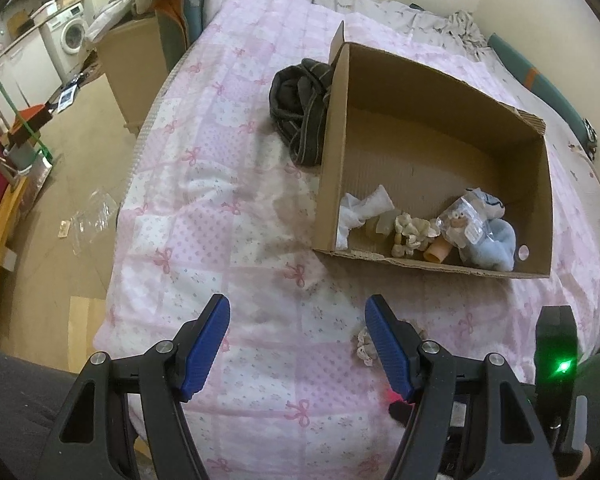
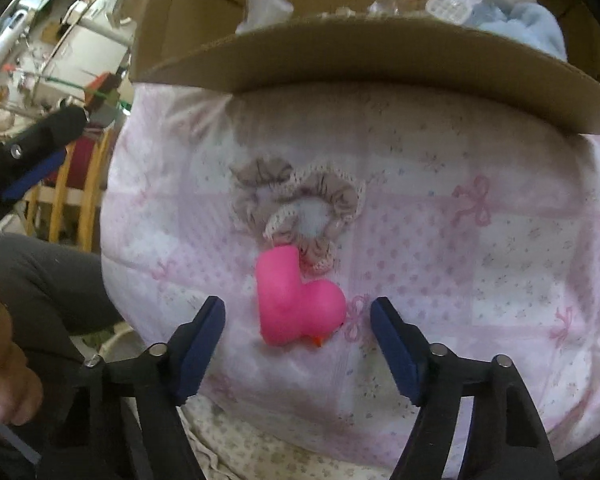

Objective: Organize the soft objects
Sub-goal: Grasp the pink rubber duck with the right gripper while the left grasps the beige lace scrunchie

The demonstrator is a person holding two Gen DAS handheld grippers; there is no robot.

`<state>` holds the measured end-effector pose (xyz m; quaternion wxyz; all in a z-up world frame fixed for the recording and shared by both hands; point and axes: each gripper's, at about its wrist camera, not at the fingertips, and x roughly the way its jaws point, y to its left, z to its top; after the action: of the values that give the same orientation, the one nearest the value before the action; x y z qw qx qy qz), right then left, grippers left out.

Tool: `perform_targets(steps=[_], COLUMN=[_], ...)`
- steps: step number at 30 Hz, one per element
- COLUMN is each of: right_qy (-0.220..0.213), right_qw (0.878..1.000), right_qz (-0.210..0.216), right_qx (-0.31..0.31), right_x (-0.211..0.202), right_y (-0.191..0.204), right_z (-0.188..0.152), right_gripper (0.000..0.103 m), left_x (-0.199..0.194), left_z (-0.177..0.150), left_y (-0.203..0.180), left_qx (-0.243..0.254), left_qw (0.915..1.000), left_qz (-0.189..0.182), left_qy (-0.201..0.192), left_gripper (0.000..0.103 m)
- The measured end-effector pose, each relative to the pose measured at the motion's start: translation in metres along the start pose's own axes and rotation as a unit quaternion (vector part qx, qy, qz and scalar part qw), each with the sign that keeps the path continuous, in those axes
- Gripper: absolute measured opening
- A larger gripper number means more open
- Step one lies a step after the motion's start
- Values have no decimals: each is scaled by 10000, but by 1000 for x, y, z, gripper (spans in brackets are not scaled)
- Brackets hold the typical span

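Note:
A pink rubber duck (image 2: 298,304) lies on the pink quilt (image 2: 460,280), between the open fingers of my right gripper (image 2: 298,312). A beige lace scrunchie (image 2: 300,204) touches the duck's far end; it also shows in the left wrist view (image 1: 363,345). Beyond stands an open cardboard box (image 1: 440,148) holding white cloth (image 1: 364,208), a cream scrunchie (image 1: 410,232), a bagged toy (image 1: 462,220) and a blue plush (image 1: 498,240). My left gripper (image 1: 298,320) is open and empty, above the quilt short of the box.
A dark folded garment (image 1: 302,108) lies on the quilt against the box's left wall. The bed's left edge drops to the floor (image 1: 80,184). The box's near wall (image 2: 380,60) rises just past the scrunchie. A wall (image 1: 540,8) borders the bed's far right.

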<state>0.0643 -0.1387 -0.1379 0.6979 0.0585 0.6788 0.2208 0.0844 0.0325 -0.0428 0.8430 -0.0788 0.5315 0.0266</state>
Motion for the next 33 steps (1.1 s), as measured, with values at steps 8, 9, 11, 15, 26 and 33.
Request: perform_targets(steps=[8,9,11,15,26,33], right_qy=[-243,-374,-665,-1223,-1369,-1406], right_qw=[9996,9990,9970,9874,9776,9743], right_qz=[97,155,198,198,193,194], right_qx=[118,169,357,983,1590,1747], right_x=[-21,-29,-43,-70,-75,-78], right_y=[-9,-11,-19,-46,-73,-82], right_z=[-1,-2,-3,-4,-4,-3], right_gripper=[44,44,44,44,44,44], left_x=[8,11,17,33,90,106], left_z=[0,0,0,-2,-20,-30], left_y=[-1,-1,0,-7,-61,-82], left_qx=[-15,-42,-109,-184,367,716], left_qw=[9999,9998,9994,9972,9846,9778], left_qz=[-132,-152,-171,-374,-576,-705], left_qy=[100,157,290,620,1609,1838], left_gripper=[67,67,67,75,79,79])
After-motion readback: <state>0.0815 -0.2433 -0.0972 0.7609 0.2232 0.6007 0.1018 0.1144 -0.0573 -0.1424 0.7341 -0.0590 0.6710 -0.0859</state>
